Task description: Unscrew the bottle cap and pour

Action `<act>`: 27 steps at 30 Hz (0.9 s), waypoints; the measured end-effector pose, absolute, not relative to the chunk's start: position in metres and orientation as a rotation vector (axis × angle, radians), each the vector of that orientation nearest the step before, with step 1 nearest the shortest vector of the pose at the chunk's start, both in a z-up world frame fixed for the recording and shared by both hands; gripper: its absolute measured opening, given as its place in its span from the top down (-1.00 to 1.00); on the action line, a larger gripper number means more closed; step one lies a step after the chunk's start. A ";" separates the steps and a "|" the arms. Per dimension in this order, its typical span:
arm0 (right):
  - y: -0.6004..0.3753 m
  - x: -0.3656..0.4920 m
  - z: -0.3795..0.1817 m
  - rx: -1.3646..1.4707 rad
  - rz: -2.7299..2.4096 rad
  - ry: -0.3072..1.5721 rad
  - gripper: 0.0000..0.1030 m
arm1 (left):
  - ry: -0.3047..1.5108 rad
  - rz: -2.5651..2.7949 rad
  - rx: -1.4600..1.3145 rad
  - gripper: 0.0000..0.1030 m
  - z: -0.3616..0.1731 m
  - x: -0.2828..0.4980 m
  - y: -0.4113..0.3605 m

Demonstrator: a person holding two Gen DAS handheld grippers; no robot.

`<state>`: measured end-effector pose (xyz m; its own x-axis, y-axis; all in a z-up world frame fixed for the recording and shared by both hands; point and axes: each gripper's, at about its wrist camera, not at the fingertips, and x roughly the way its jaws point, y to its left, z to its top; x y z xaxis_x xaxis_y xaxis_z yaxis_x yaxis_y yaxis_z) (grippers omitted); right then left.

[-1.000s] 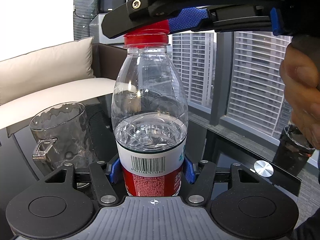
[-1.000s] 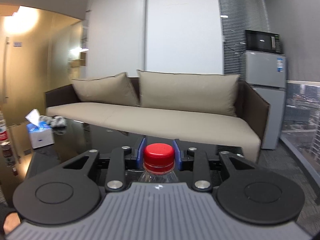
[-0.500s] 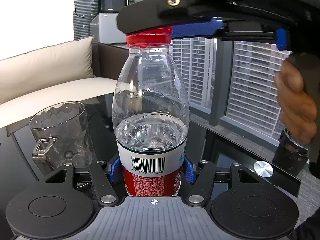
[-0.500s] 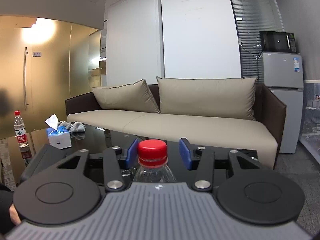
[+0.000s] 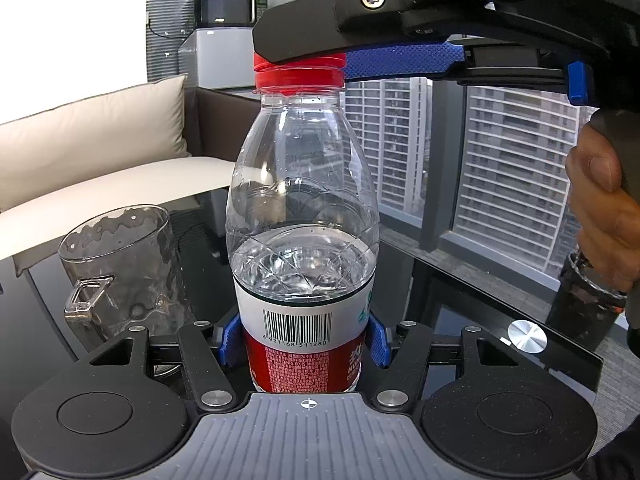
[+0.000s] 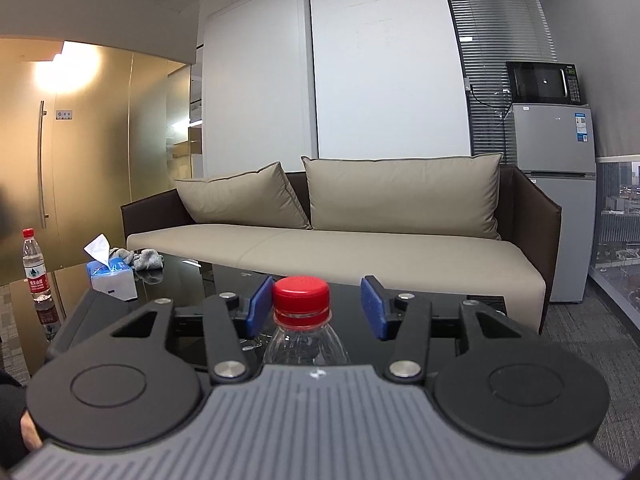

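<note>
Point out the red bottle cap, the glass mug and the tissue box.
red bottle cap (image 6: 301, 294), right wrist view, its side wall.
glass mug (image 5: 120, 264), left wrist view, its body.
tissue box (image 6: 112, 280), right wrist view, its front face.

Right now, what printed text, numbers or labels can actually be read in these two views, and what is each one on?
"6 921168 511280": under the barcode on the held bottle.
White print on that bottle's red label band: too small to read.
Label on the second bottle far left on the table: too blurred to read.
Stickers on the fridge door: unreadable.
Small plate beside the door handle: unreadable.
</note>
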<state>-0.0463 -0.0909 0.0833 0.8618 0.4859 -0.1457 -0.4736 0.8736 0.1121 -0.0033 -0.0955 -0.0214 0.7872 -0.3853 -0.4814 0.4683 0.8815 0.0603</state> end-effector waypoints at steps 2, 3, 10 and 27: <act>-0.088 -0.048 0.084 0.083 0.503 0.158 0.02 | 0.482 -0.463 0.171 -0.08 -0.022 -0.003 -0.094; -0.086 -0.049 0.086 0.082 0.499 0.150 0.02 | 0.481 -0.462 0.173 -0.08 -0.022 -0.003 -0.094; -0.071 -0.047 0.085 0.041 0.468 0.168 0.21 | 0.480 -0.459 0.175 -0.08 -0.021 -0.004 -0.095; -0.094 -0.024 0.088 0.043 0.678 0.183 0.37 | 0.480 -0.464 0.169 -0.09 -0.023 -0.003 -0.091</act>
<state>-0.0239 -0.0942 0.0875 0.7634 0.6272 -0.1544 -0.6197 0.7786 0.0988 -0.0027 -0.0912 -0.0228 0.7855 -0.3896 -0.4808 0.4675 0.8827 0.0485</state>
